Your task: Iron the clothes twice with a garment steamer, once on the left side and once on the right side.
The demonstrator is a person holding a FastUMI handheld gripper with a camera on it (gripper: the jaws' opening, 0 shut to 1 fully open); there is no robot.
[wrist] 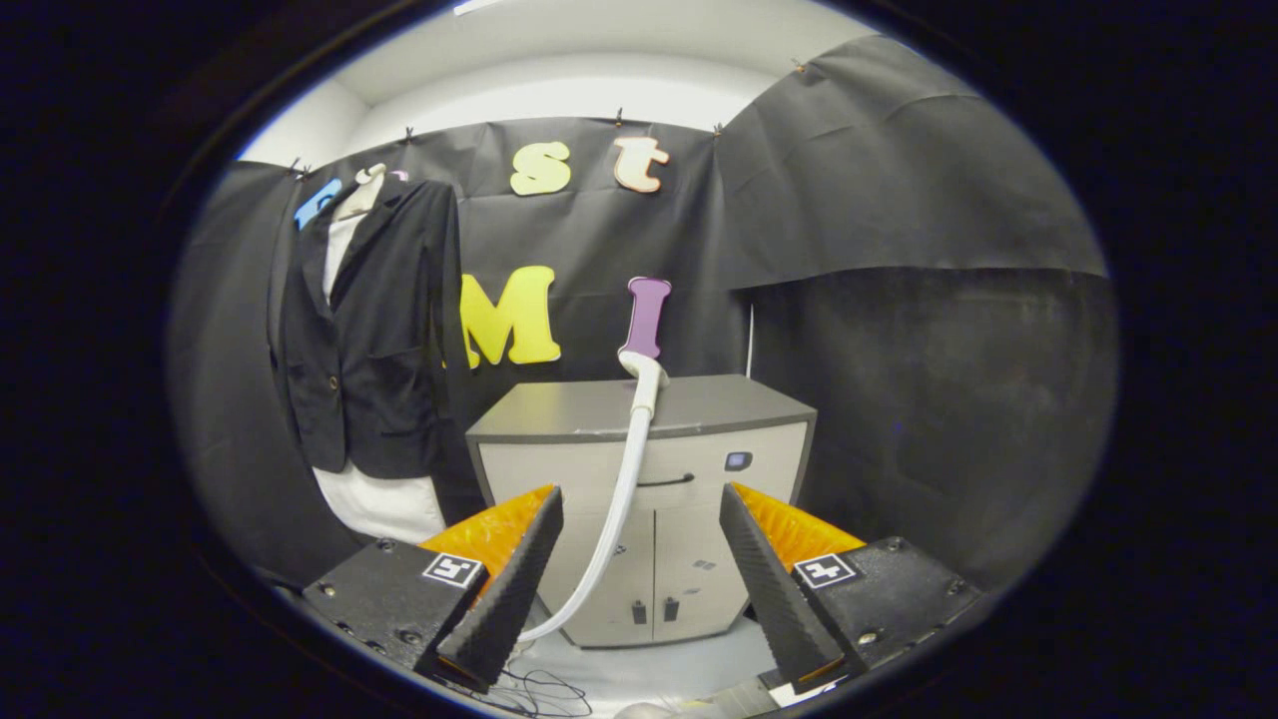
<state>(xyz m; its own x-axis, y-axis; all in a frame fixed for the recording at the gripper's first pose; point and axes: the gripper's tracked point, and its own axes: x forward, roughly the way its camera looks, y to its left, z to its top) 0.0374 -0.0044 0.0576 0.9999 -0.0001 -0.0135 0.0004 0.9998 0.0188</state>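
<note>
1. Tool (pixel 639 569) is open and empty; the white hose (pixel 621 499) runs between its fingers.
2. Steamer head (pixel 645 322) stands on the grey cabinet (pixel 719 404), beyond the fingers.
3. Black jacket (pixel 364 340) hangs well apart from it.
4. Risks: grabbing the hose instead of the handle, or the hose snagging mid-swing.

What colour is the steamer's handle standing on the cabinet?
Purple, on a white hose; clearest in the gripper view: steamer handle, cabinet.

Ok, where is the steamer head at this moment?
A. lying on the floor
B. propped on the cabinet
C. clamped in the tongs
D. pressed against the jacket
B: the steamer head stands on the cabinet, hose trailing down, beyond the open, empty tongs; the jacket hangs apart, to the left.
</note>
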